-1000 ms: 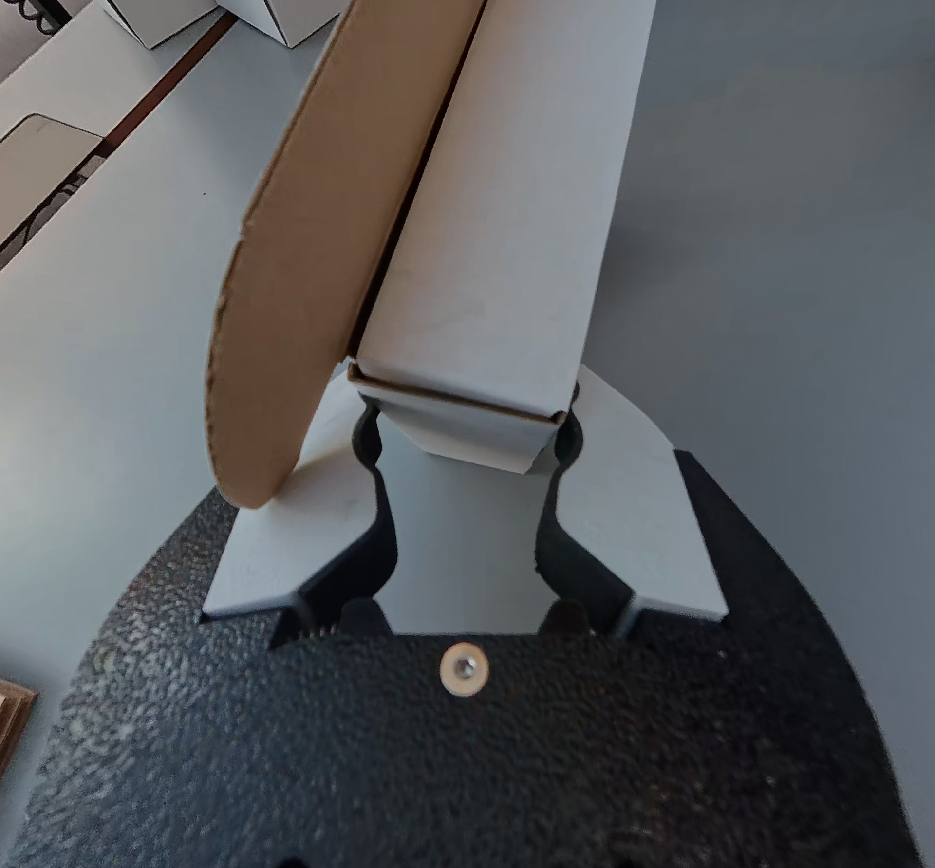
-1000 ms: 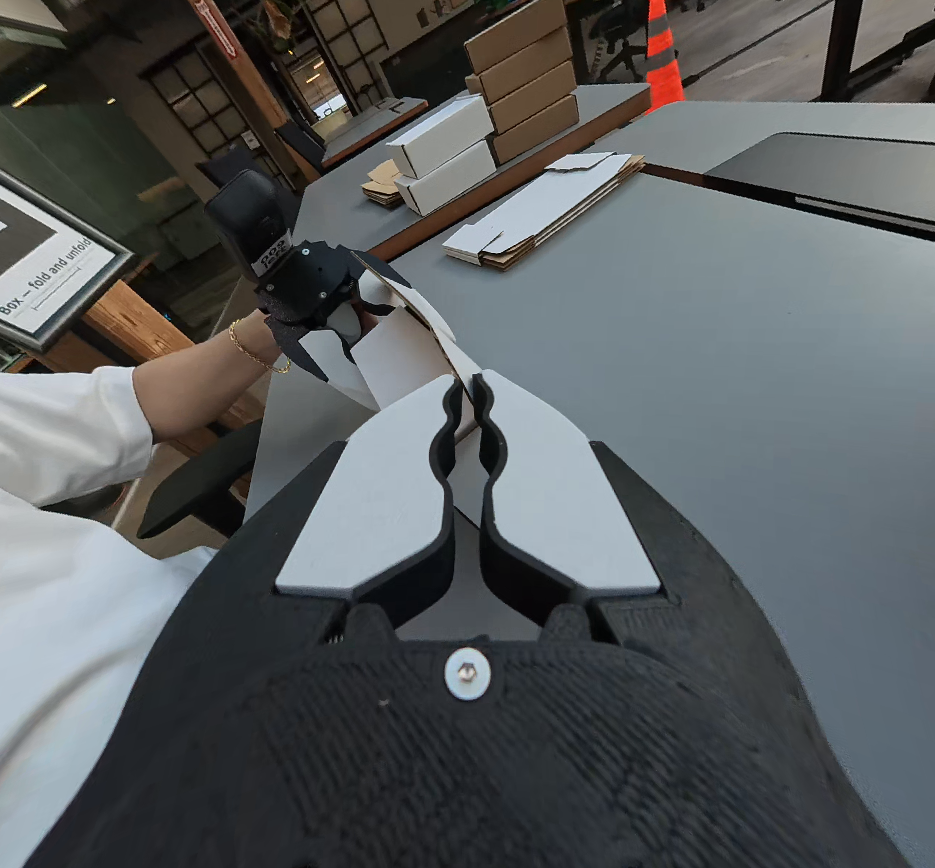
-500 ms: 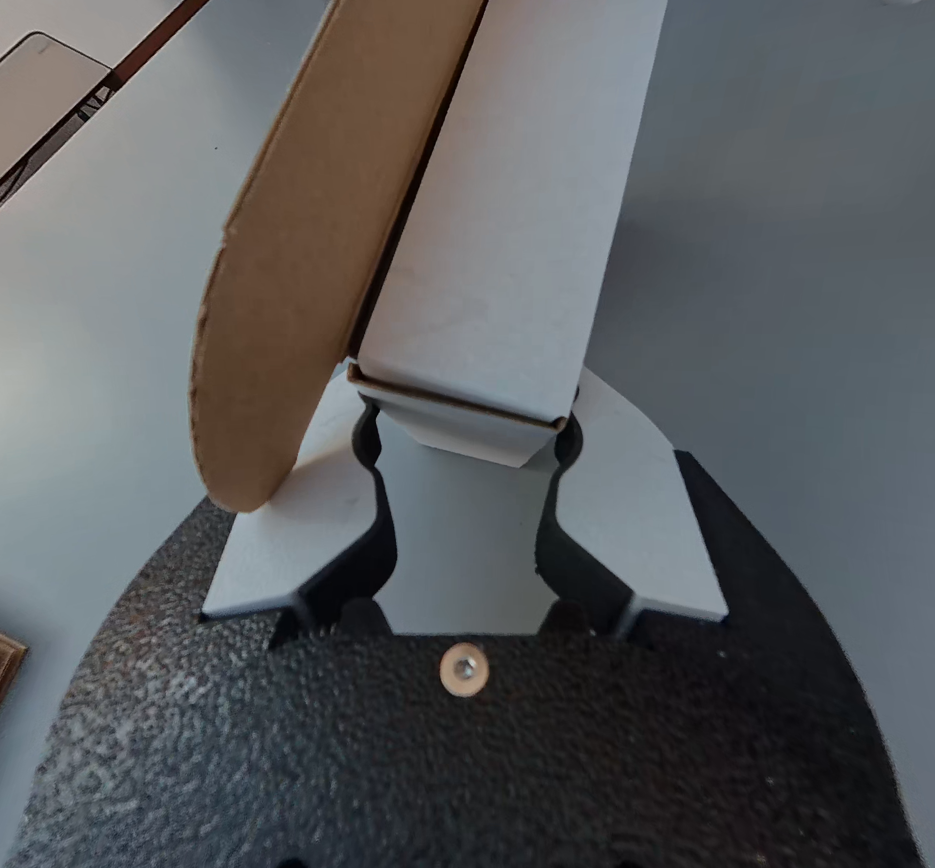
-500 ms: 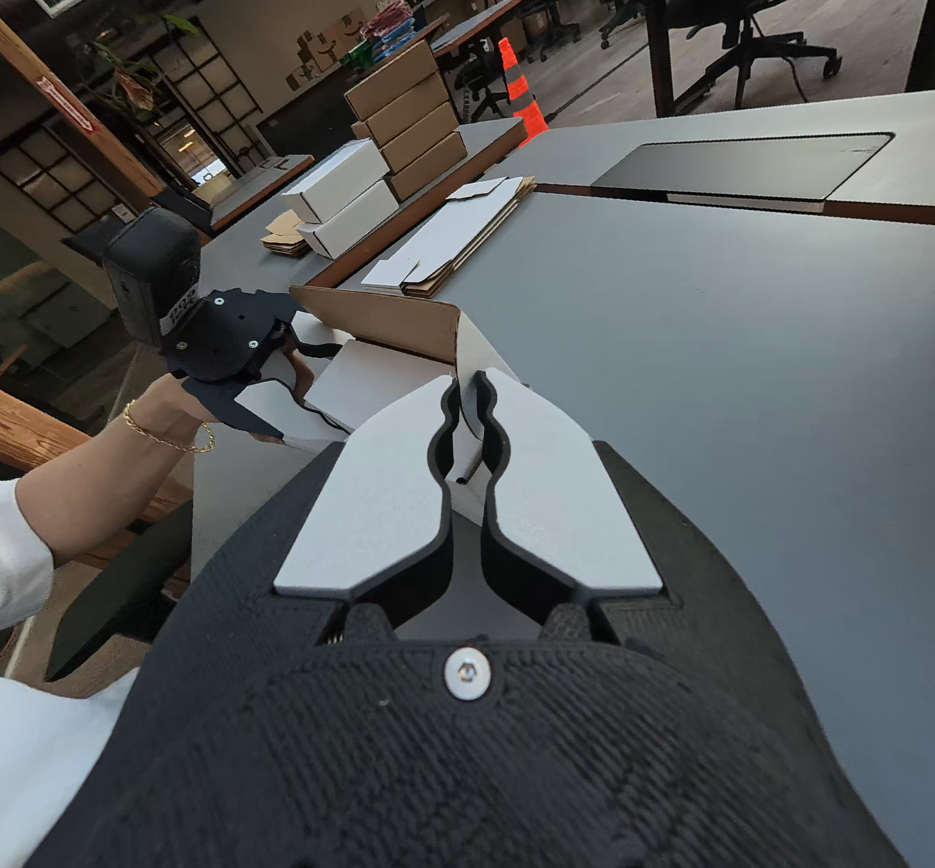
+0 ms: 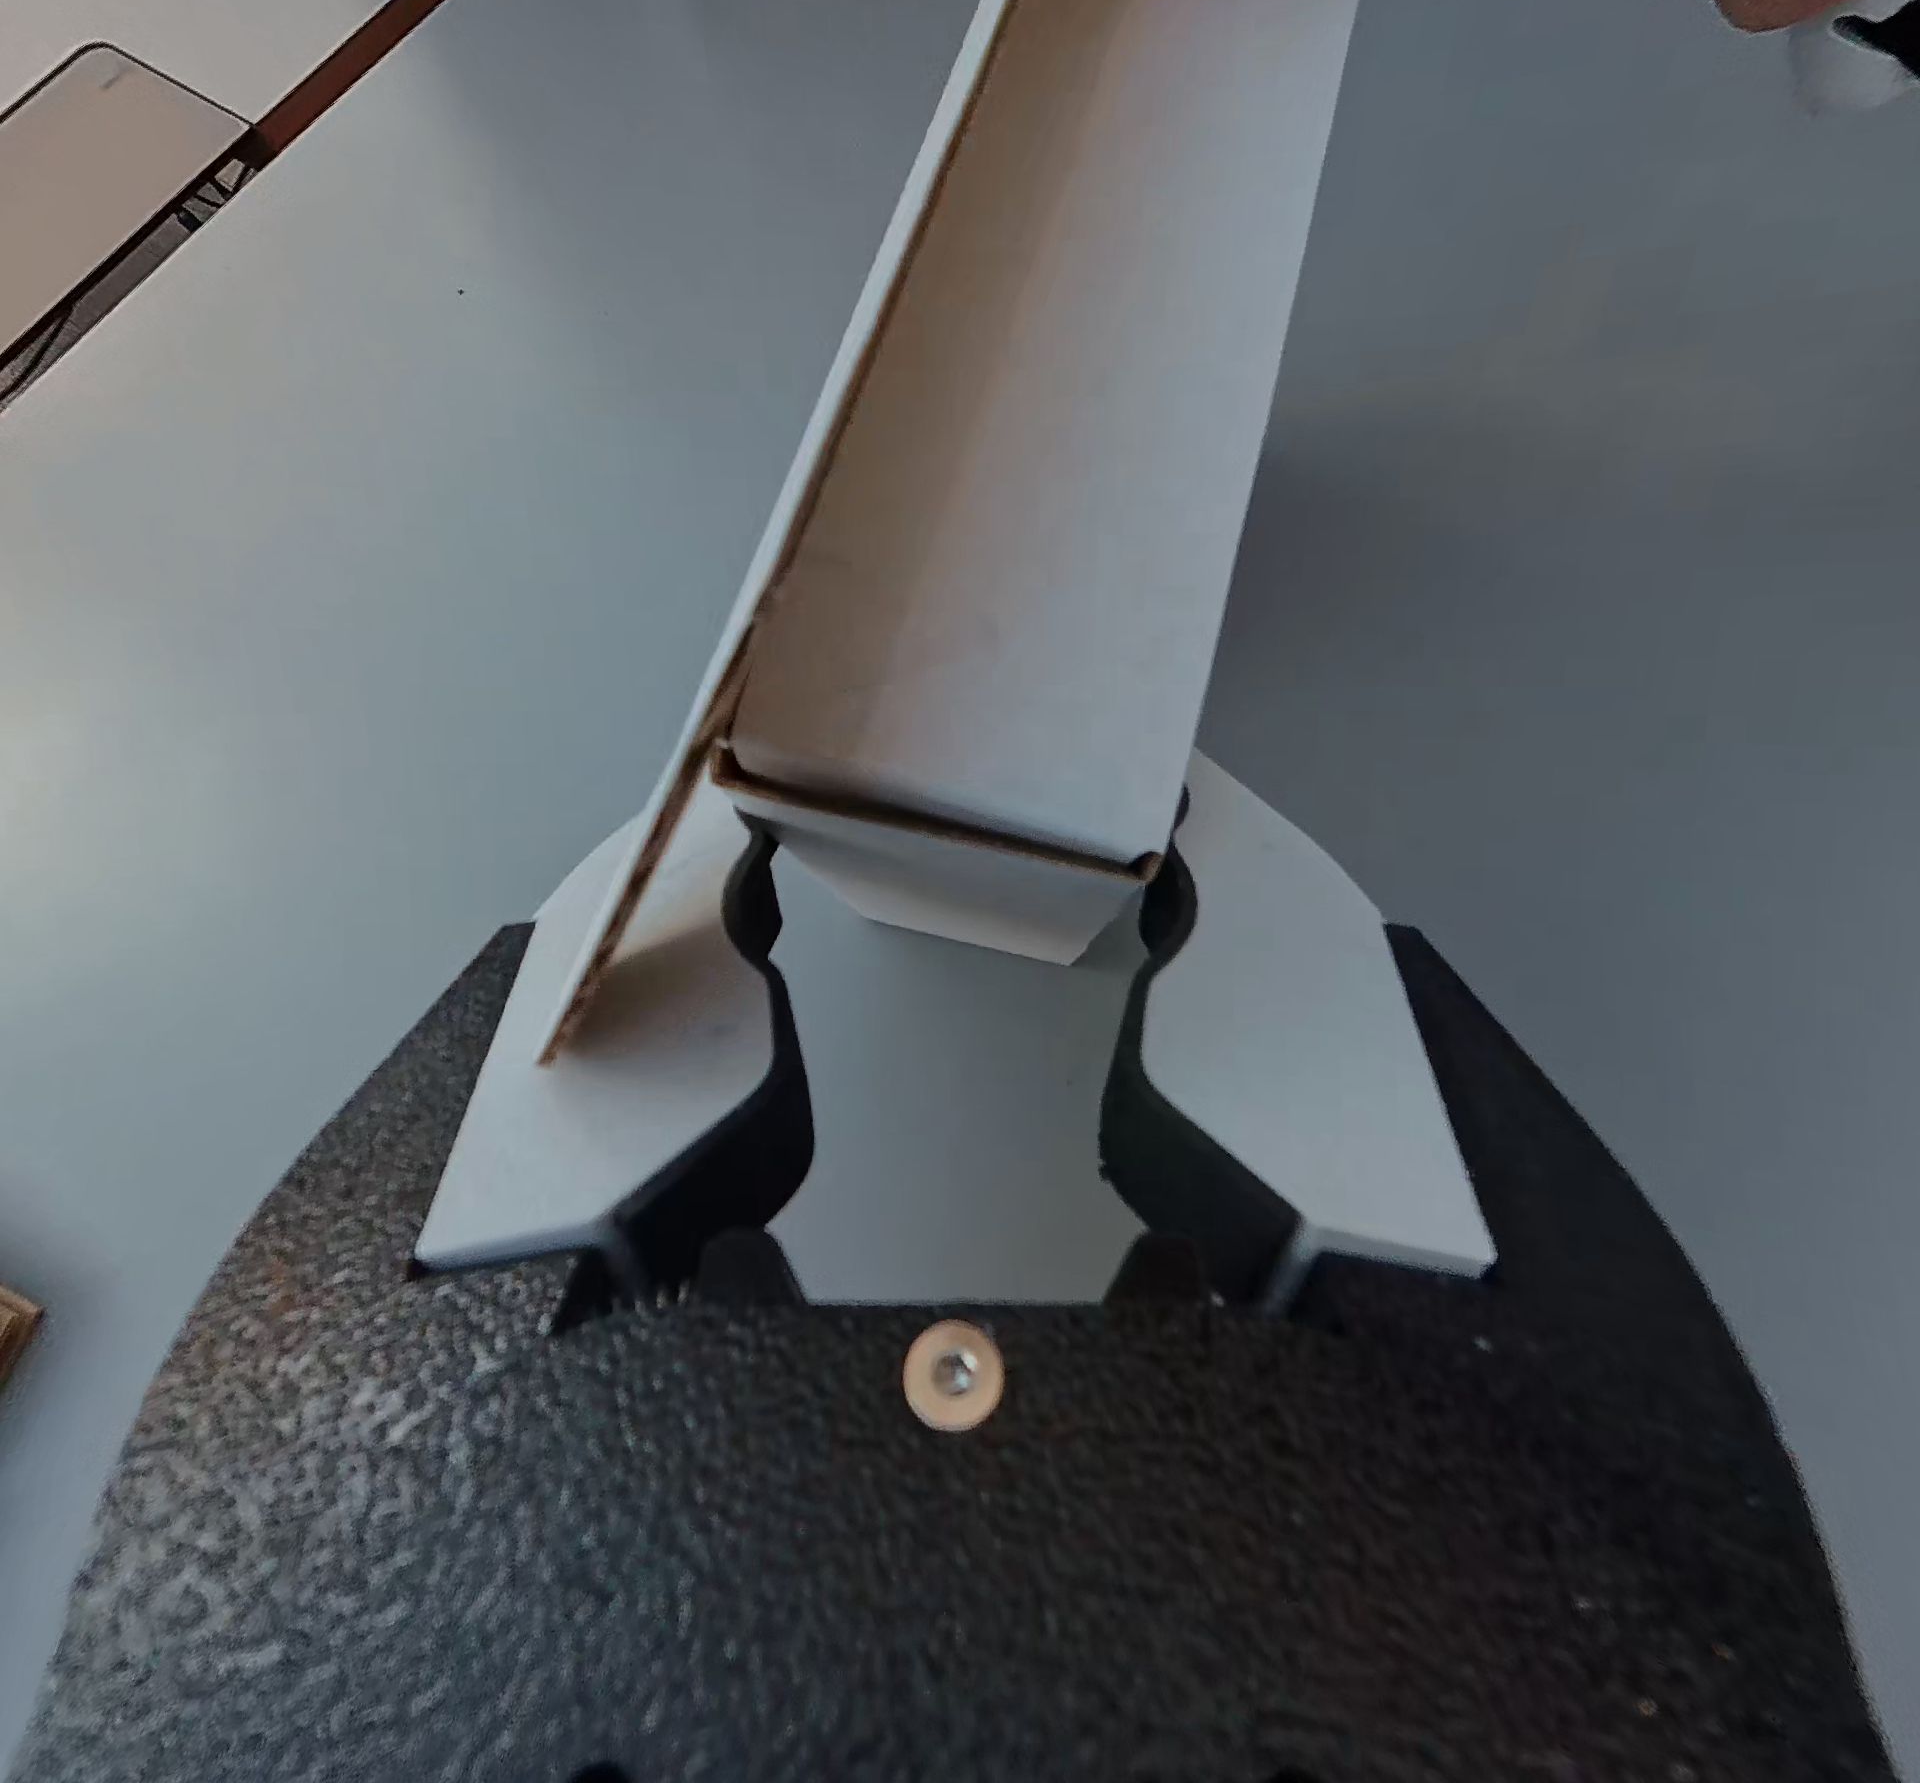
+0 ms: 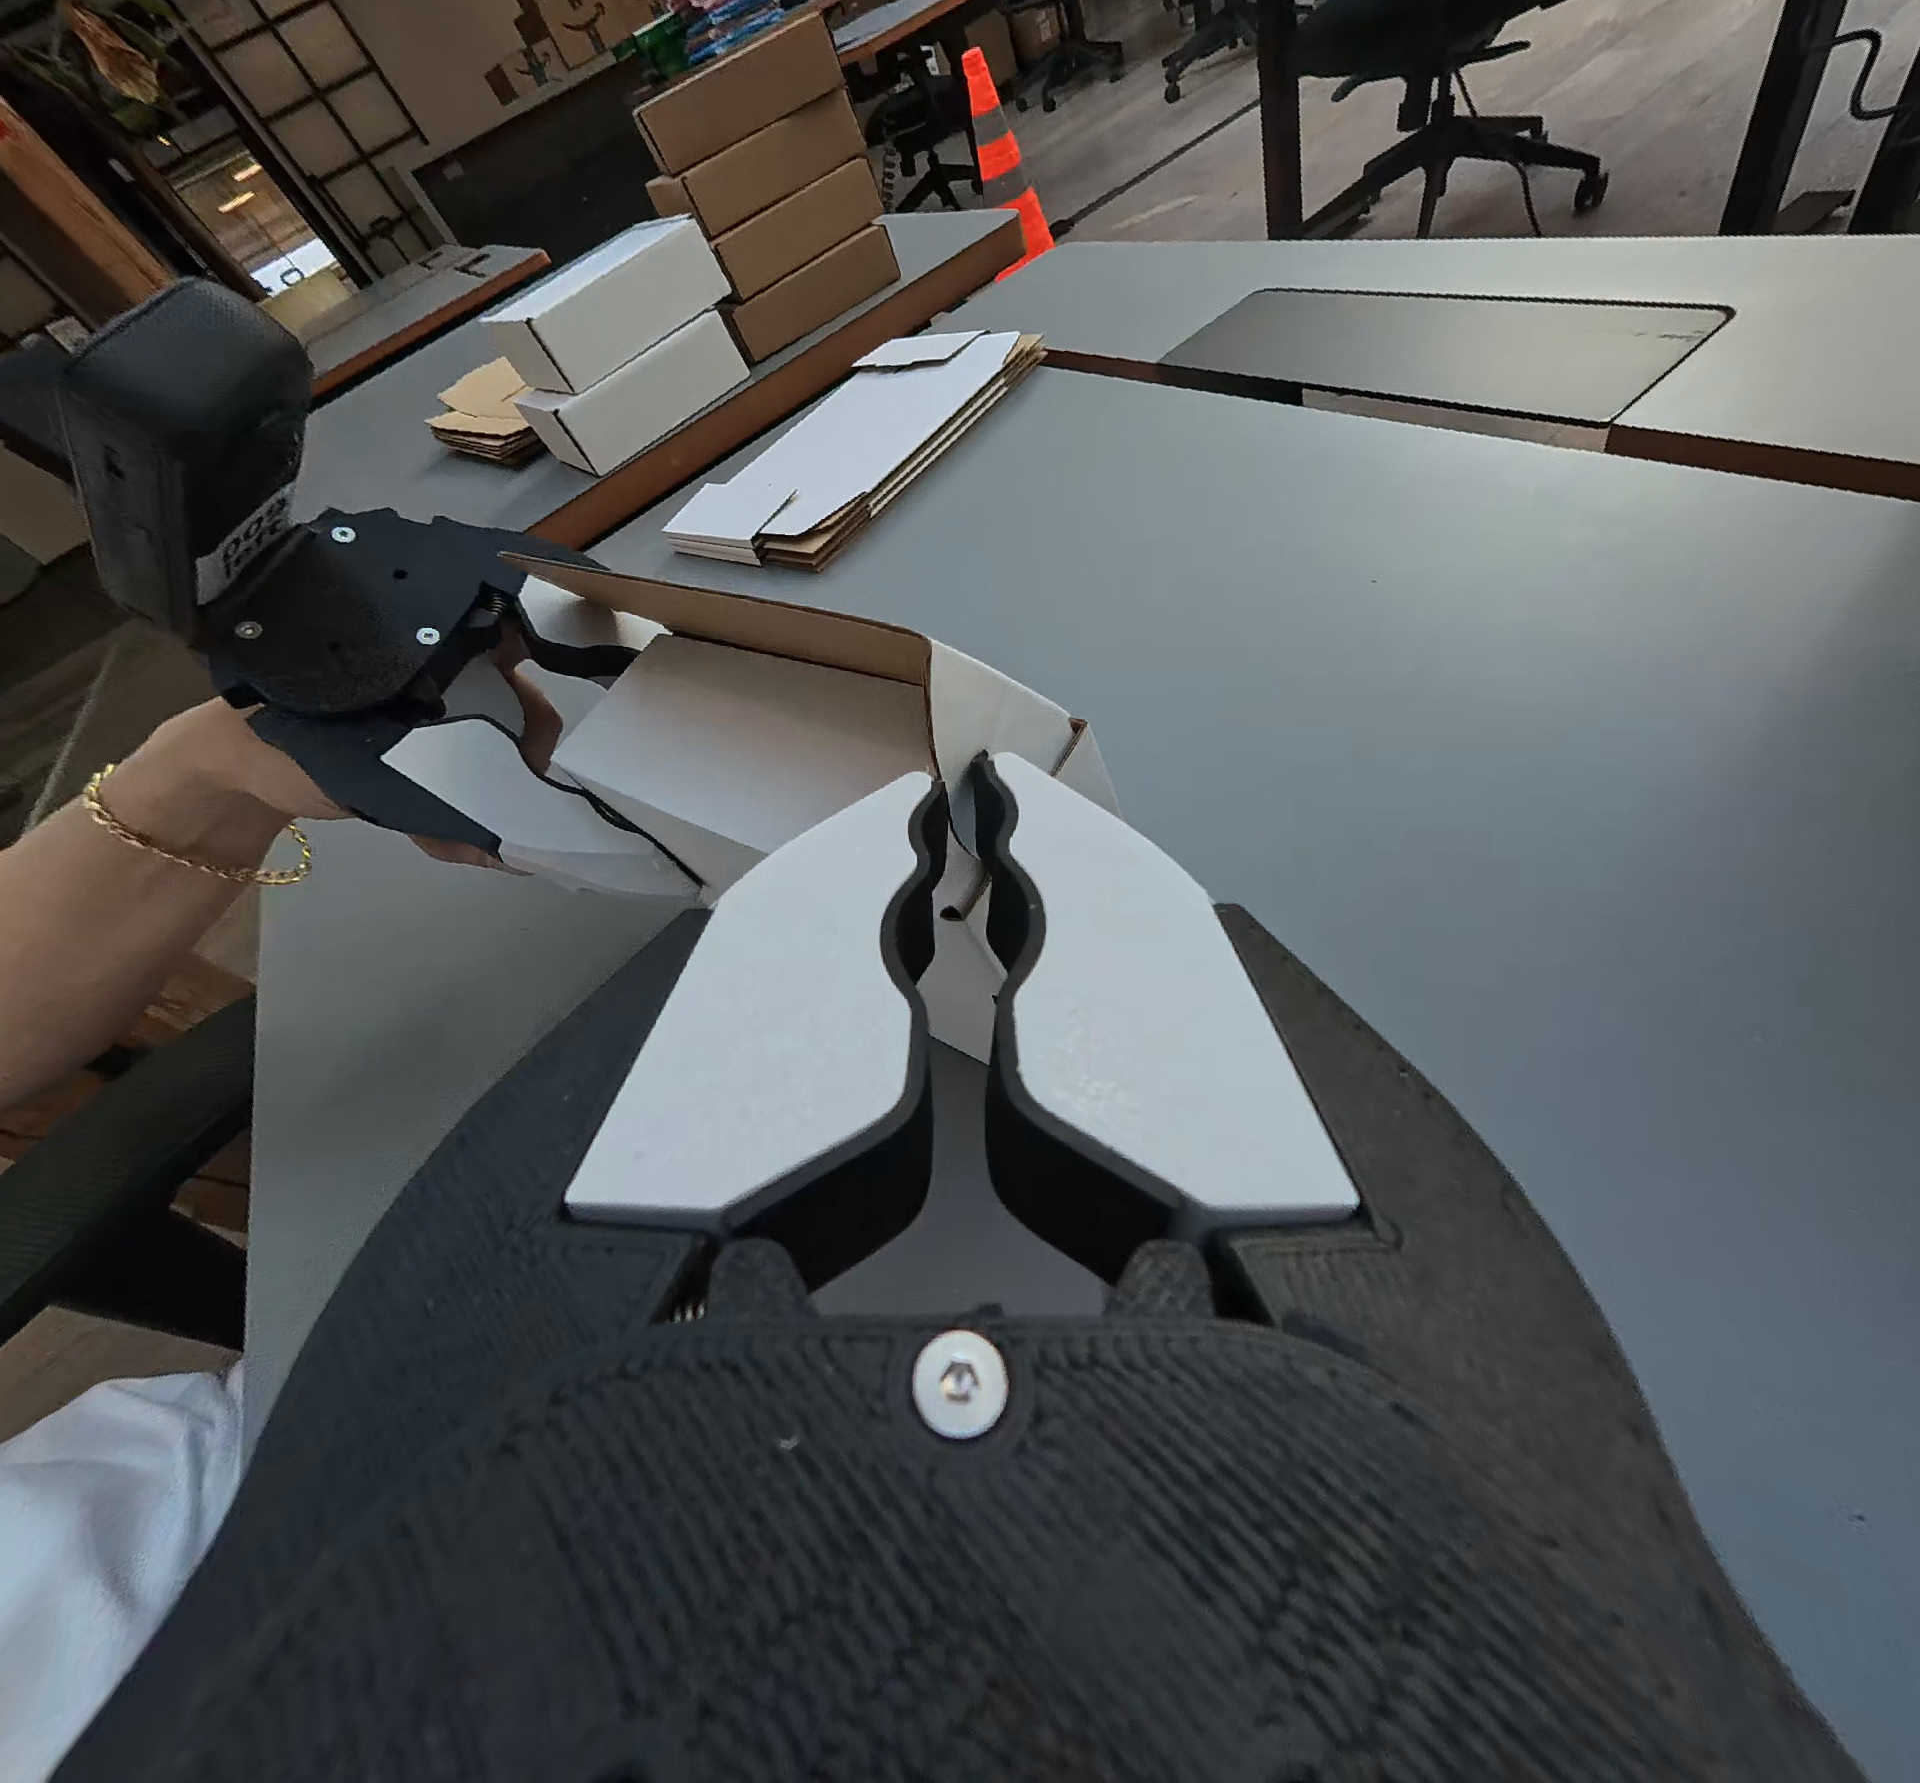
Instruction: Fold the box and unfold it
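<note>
two grippers hold one long white cardboard box (image 5: 1049,445) between them, just above the grey table (image 5: 416,403). the left gripper (image 5: 961,860) has its fingers spread wide around the near end of the box, one finger against each side wall, so it grips that end across its width. a long side flap (image 5: 831,445) stands up along the box's left edge in the left wrist view, its brown inner face turned toward the box. in the right wrist view the right gripper (image 6: 961,829) has its jaws nearly together, pinching a thin white end flap (image 6: 971,980) of the box between them; the box (image 6: 748,746) runs away from it toward the left gripper (image 6: 540,694), which is held by a bare hand (image 6: 208,788) with a gold bracelet (image 6: 187,850) at the wrist. the box lies partly open here, brown inside showing under the raised flap. farther back on the table lies a stack of flat box blanks (image 6: 862,455) — white on top, brown at the edges. on the next table stand two white boxes (image 6: 613,341) and a pile of brown boxes (image 6: 769,185), with an orange cone (image 6: 997,154) on the floor behind them.
</note>
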`<state>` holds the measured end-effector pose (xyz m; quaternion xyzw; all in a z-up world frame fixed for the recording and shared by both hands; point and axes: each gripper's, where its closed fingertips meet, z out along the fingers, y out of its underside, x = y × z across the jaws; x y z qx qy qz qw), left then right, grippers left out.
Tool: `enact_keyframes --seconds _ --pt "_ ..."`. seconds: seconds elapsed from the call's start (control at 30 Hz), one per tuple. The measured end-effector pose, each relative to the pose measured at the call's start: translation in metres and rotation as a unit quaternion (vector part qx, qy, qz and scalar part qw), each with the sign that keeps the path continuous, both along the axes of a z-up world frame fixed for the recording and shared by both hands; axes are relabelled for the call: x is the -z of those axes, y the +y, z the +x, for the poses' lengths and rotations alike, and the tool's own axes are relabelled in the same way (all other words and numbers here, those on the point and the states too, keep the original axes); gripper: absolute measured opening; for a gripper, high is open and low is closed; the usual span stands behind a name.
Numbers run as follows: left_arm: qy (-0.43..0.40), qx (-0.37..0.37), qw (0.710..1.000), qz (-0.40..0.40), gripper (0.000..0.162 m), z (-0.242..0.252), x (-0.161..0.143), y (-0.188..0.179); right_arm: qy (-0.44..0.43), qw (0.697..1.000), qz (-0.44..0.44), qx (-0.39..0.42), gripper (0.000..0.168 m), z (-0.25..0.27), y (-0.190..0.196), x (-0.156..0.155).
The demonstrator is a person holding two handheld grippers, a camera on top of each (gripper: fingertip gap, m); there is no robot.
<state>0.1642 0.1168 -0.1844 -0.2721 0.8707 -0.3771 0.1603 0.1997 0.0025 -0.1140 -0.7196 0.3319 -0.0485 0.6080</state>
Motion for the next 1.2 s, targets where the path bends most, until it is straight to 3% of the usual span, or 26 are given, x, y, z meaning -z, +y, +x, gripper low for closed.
enact_keyframes --seconds 0.27,0.37,0.57,0.73,0.9,1.0,1.2 --pt "-0.034 0.012 0.999 -0.017 0.070 0.000 -0.001 0.001 -0.040 0.996 -0.056 0.053 0.002 0.005 0.001 0.006" --pt "-0.068 0.014 0.997 -0.041 0.079 -0.002 -0.007 0.004 -0.039 0.995 -0.063 0.070 0.002 0.008 0.004 0.006" --pt "-0.142 0.018 0.985 -0.098 0.076 -0.022 -0.039 0.022 -0.050 0.992 -0.083 0.087 0.001 0.009 0.008 0.007" --pt "-0.219 0.020 0.968 -0.120 0.046 -0.035 -0.074 0.031 -0.054 0.991 -0.088 0.091 0.001 0.008 0.008 0.007" --pt "-0.247 0.012 0.964 -0.098 0.006 -0.031 -0.075 0.031 -0.053 0.991 -0.083 0.090 0.001 0.008 0.009 0.007" --pt "-0.252 -0.010 0.961 -0.118 0.003 -0.029 -0.080 0.029 -0.062 0.988 -0.095 0.102 0.001 0.008 0.007 0.007" --pt "-0.185 -0.164 0.963 -0.103 0.002 -0.010 -0.078 0.043 -0.101 0.979 -0.111 0.140 0.002 -0.002 0.010 0.006"
